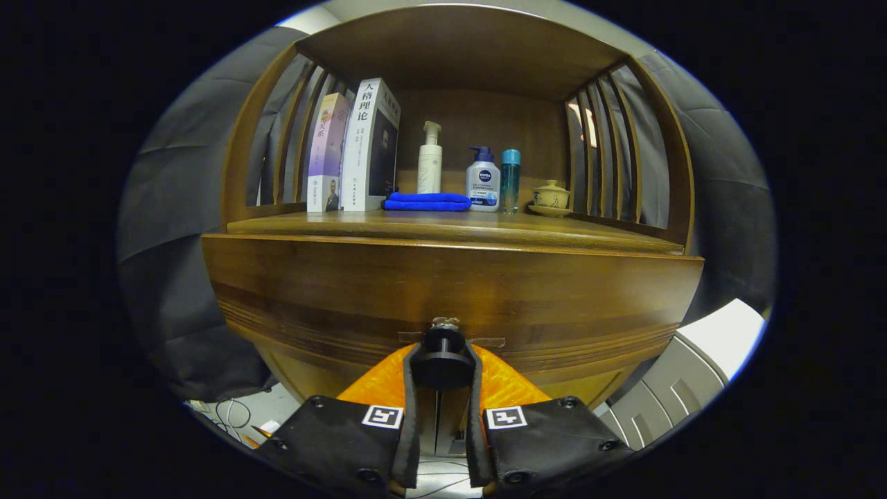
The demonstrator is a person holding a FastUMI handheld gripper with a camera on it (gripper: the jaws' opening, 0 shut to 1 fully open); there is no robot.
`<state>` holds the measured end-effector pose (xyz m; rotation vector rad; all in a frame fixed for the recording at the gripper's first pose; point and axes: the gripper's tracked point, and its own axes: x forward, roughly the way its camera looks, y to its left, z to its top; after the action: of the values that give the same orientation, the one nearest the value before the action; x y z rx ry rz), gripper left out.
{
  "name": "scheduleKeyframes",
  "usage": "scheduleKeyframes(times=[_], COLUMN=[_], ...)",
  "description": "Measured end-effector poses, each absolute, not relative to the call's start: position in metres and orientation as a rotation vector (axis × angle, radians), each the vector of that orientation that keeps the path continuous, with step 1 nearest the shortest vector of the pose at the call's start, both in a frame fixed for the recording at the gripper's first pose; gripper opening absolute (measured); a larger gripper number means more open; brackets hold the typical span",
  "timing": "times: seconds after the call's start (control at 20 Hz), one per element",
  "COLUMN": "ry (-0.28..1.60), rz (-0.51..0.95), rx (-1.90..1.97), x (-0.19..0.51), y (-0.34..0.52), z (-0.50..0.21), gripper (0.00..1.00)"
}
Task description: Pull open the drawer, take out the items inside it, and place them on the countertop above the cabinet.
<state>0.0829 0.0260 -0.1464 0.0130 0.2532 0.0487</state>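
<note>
A brown wooden cabinet fills the scene ahead, with its drawer front [450, 291] curving across just beyond my fingers. A round black knob [443, 364] sticks out of the drawer front at its lower middle. My gripper [443, 367] is shut on that knob, one black finger pad pressing on each side. The countertop [443, 225] lies above the drawer, under a roofed shelf. The drawer's inside is hidden.
On the countertop stand two books [357, 149] at the left, a folded blue cloth [427, 202], a white pump bottle [430, 161], a white-and-blue pump bottle [483, 181], a teal bottle [510, 179] and a small lidded cup on a saucer [551, 197]. Slatted sides close the shelf.
</note>
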Motion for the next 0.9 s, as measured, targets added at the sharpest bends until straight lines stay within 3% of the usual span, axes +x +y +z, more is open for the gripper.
scheduleKeyframes(times=[0.9], ry=[0.235], rz=[0.099], rx=[-0.003], x=[0.007], y=[0.025], z=[-0.15], gripper=[0.3])
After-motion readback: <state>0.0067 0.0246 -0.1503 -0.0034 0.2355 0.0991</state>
